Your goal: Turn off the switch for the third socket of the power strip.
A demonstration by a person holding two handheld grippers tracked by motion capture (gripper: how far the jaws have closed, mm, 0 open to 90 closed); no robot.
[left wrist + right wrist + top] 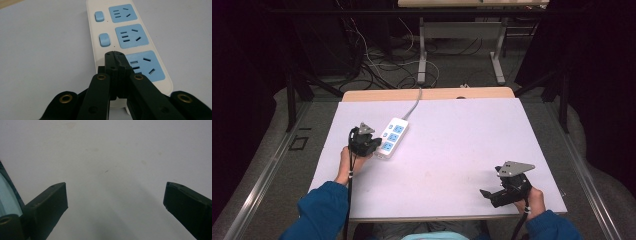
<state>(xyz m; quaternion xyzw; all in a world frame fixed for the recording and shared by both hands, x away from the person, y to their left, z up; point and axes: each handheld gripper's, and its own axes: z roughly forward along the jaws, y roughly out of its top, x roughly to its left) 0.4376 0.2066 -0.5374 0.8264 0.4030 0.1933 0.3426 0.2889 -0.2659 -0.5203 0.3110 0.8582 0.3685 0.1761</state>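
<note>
Your left claw (373, 144) has its jaws pressed together with nothing between them, and its tips sit over the near end of the power strip (392, 137), on the button side just beside the nearest blue socket. From the left gripper view you can see the closed tips (114, 55) resting at or right above the spot in line with the two blue switches (104, 39) farther along the strip (155, 50); whether they actually press on the white casing you cannot tell from this angle. The strip lies flat on the white counter (452, 145), toward its left half and a little back from the middle, angled so that its grey cord (414, 105) runs off the far edge. It carries three blue sockets in a row, with the small blue switches beside them. Your left hand (347, 162) holds its claw low, close to the counter, with the blue sleeve (324, 210) behind it. Your right claw (490, 194) is well apart from the strip, near the front right corner of the counter, and its jaws stand wide apart; in the right gripper view the two black fingers (50, 200) frame bare white counter surface (112, 157) with nothing held between them. Your right hand (534, 200) holds it just above the counter's front edge.
</note>
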